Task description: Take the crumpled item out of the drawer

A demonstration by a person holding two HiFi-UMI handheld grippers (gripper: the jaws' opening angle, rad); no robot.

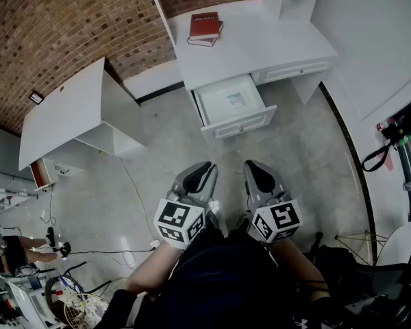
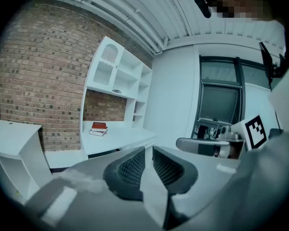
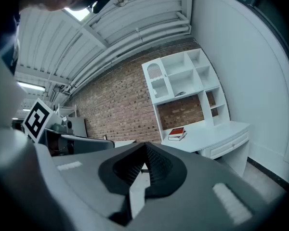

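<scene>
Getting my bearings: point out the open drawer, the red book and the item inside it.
open drawer [image 1: 250,120]: head view, front panel.
red book [image 1: 205,25]: head view, cover.
item in drawer [image 1: 236,100]: head view, middle.

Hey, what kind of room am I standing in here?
Likely a study or office: a white desk with an open drawer, stacked books on it, and a shelf hutch against a brick wall.

My fingers [image 2: 130,170] stand a little apart with nothing between them, and my left gripper [image 2: 148,154] faces a white surface [image 2: 127,137] set against a brick wall [image 2: 33,71]. A red book [image 2: 99,125] lies on a second book [image 2: 98,133] on that surface, below white shelves [image 2: 118,76]. The right gripper [image 2: 185,144] reaches in from the right, in front of a dark window [image 2: 219,102].
</scene>
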